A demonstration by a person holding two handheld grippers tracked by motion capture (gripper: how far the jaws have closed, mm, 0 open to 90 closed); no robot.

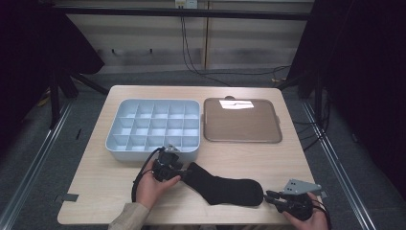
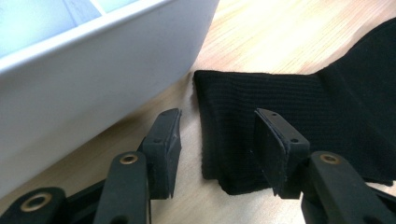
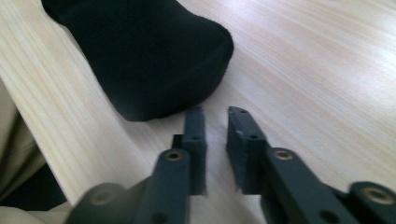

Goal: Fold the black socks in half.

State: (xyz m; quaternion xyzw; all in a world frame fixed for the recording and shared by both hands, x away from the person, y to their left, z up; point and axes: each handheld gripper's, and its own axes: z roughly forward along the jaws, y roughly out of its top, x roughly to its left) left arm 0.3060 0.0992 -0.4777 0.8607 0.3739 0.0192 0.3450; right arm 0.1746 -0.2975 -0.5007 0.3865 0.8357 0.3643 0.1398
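Sock (image 1: pixel 222 188) black, ribbed cuff, flat, L jaws open astride cuff, R jaws near-closed, empty

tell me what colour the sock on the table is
Plain black sock, with a fine ribbed knit at the cuff; clearest in the left gripper view.

1 sock (image 1: pixel 225 189), 2 trays (image 1: pixel 153 143).

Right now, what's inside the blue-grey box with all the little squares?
The compartments of the box that face the high view look empty, just pale floors. The near wall hides part of the front row, so small things there can't be ruled out.
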